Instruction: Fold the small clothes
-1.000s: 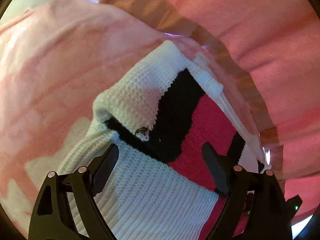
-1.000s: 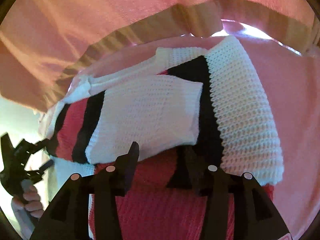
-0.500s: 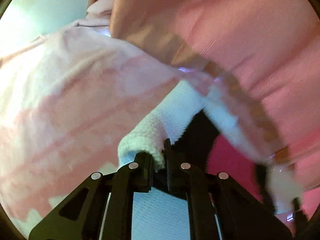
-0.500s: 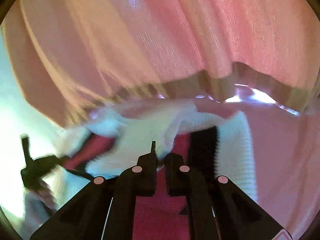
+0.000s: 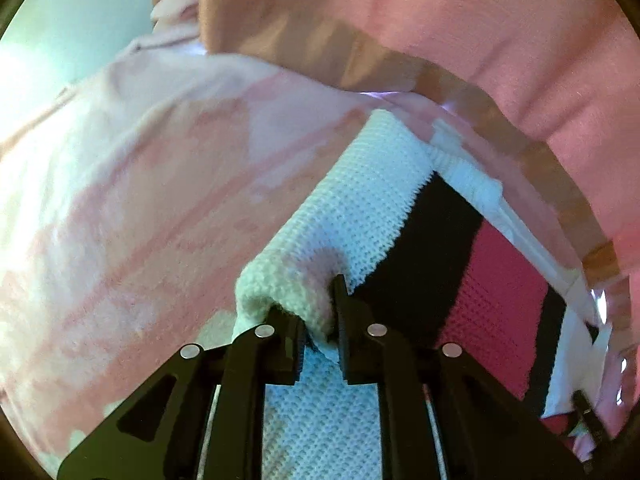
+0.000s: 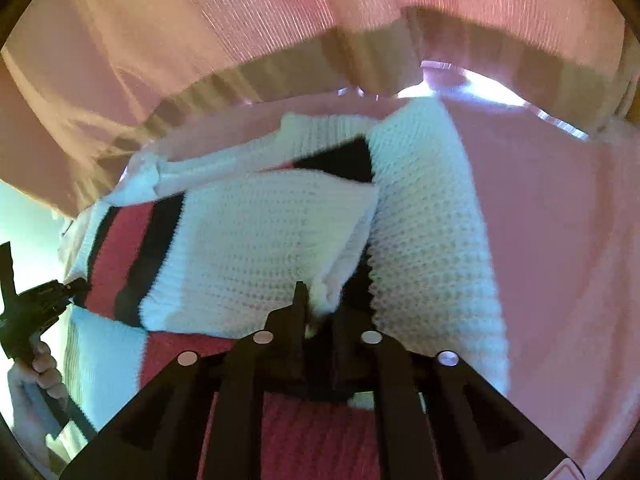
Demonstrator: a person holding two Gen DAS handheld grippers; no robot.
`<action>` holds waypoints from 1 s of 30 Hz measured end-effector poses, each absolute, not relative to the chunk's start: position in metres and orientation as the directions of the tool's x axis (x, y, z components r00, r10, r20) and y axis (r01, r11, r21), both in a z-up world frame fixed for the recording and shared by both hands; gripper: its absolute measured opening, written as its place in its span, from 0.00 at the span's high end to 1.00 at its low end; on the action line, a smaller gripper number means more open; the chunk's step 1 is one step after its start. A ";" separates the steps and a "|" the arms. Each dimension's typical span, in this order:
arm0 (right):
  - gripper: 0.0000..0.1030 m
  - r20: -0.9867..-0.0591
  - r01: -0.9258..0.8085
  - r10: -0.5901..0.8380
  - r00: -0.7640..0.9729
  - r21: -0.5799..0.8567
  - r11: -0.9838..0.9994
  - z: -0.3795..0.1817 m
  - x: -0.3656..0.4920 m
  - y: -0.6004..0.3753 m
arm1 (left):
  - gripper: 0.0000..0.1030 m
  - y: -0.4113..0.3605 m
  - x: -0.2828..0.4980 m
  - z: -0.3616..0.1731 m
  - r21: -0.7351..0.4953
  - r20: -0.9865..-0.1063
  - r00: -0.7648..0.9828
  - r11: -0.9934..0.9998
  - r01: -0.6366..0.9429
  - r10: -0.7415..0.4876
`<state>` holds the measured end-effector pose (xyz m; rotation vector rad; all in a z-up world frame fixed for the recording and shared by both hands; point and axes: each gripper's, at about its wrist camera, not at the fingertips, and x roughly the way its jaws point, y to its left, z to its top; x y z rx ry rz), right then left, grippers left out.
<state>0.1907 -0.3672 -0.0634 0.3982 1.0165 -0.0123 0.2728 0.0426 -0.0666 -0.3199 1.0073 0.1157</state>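
Observation:
A small knitted sweater (image 5: pixel 360 216) with white, black and red stripes lies on a pink cloth-covered surface (image 5: pixel 140 184). My left gripper (image 5: pixel 318 320) is shut on a white folded corner of the sweater. My right gripper (image 6: pixel 318 316) is shut on a white edge of the same sweater (image 6: pixel 260 248), where a white sleeve panel lies folded over the body. The left gripper and the hand holding it (image 6: pixel 28 332) show at the left edge of the right wrist view, at the sweater's far side.
A pink curtain with a brownish hem (image 5: pixel 460 40) hangs behind the surface, close to the sweater's far edge; it also shows in the right wrist view (image 6: pixel 280 40). The pink surface (image 6: pixel 560 240) stretches to the right of the sweater.
Both grippers were open over the sweater a second ago. They have closed on the knit fabric, and the gripped edges have lifted a little.

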 end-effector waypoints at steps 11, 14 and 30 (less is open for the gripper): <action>0.51 -0.821 0.287 0.101 0.562 0.308 0.907 -0.008 -0.004 -0.375 | 0.20 0.079 0.157 -0.009 -0.211 -0.790 0.597 0.976 -0.058 -0.136; 0.51 -0.844 0.282 0.155 0.514 0.337 0.898 -0.033 -0.061 -0.355 | 0.17 0.099 0.111 -0.023 -0.210 -0.805 0.576 0.976 -0.053 -0.142; 0.92 -0.821 0.245 0.295 0.490 0.454 0.857 -0.081 -0.111 -0.299 | 0.70 0.101 0.033 -0.082 -0.273 -0.879 0.407 0.962 0.001 -0.249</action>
